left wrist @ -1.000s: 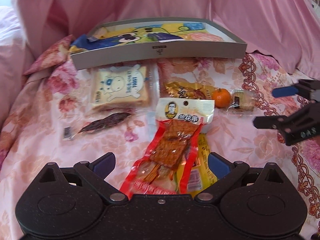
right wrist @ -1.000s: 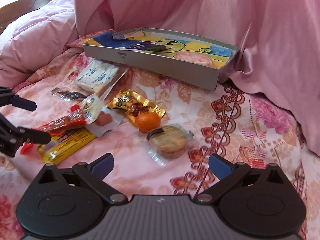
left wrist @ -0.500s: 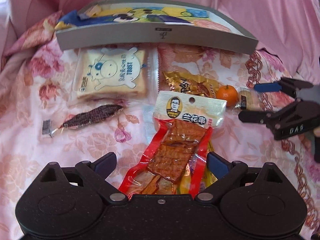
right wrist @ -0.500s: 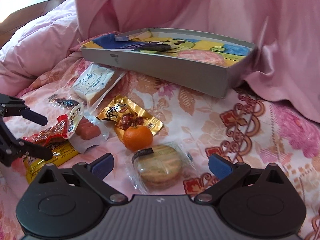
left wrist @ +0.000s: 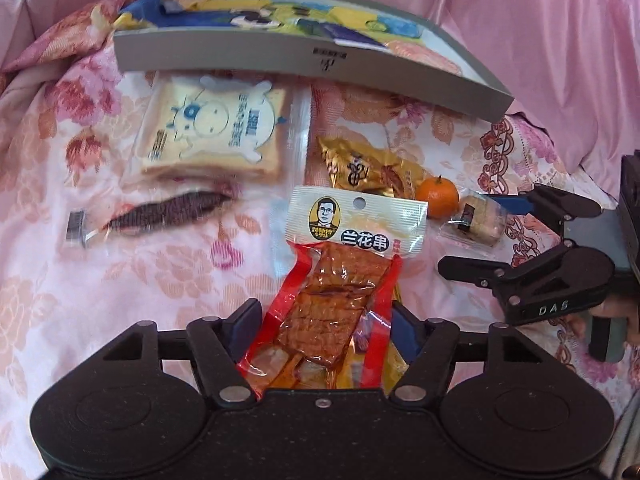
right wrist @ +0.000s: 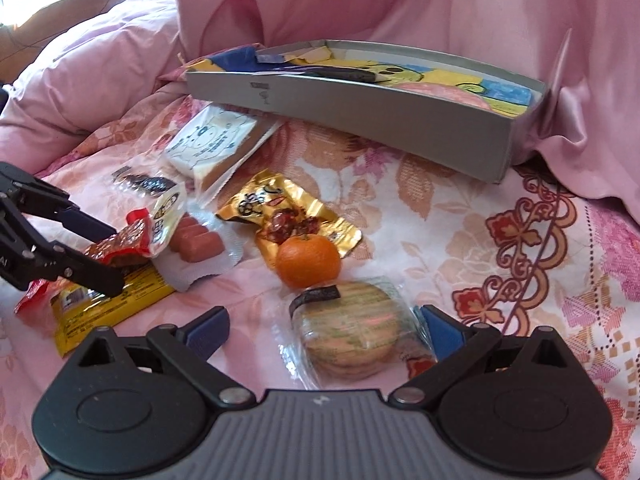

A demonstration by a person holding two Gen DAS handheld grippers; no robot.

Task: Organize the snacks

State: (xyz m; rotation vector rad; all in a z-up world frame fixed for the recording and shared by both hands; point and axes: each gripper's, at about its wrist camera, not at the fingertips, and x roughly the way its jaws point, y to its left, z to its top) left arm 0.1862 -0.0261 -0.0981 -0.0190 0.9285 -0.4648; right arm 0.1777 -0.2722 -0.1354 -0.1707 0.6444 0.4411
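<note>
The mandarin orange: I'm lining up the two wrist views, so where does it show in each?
Left wrist: the mandarin orange sits right of centre, beside the gold packet and left of the wrapped biscuit.
Right wrist: the orange is at centre, just beyond the biscuit.
Shared landmark: the grey box behind the snacks.

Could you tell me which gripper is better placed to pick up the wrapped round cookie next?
Right. The right gripper has its open jaws on either side of the wrapped cookie, one finger almost at the wrapper. The left gripper is busy straddling the red tofu-snack packet.
</note>
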